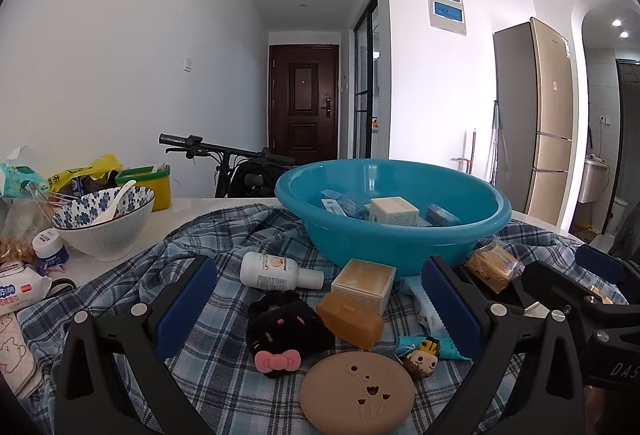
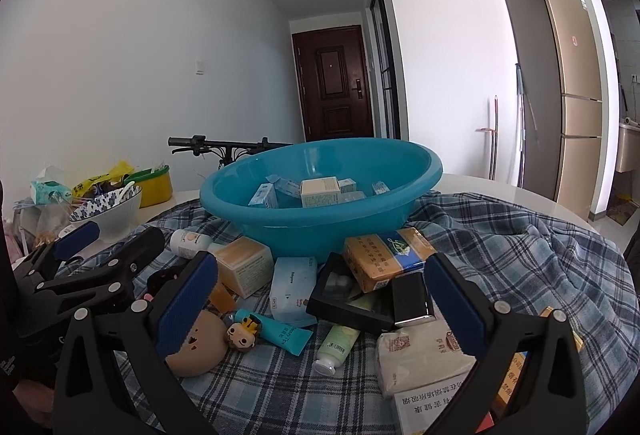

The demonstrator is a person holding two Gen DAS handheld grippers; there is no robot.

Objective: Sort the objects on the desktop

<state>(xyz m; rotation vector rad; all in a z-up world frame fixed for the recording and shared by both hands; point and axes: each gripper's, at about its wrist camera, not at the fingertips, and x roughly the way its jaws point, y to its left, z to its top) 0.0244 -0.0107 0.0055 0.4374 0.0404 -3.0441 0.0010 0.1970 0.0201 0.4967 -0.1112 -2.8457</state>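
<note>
Both hand-held grippers hover level over the cluttered plaid cloth (image 1: 224, 363), facing the blue basin (image 1: 394, 203): left hand-held gripper (image 1: 320, 307) and right hand-held gripper (image 2: 320, 299) gape wide, holding nothing.

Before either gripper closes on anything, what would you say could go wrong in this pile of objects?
1. The two grippers work close together: the right gripper sits just beside the left gripper, so they may collide.
2. The black tray leans on other items under a yellow pack; pulling one could topple the stack.
3. The blue basin rests on rumpled checked cloth; snagging the cloth might shift it.
</note>
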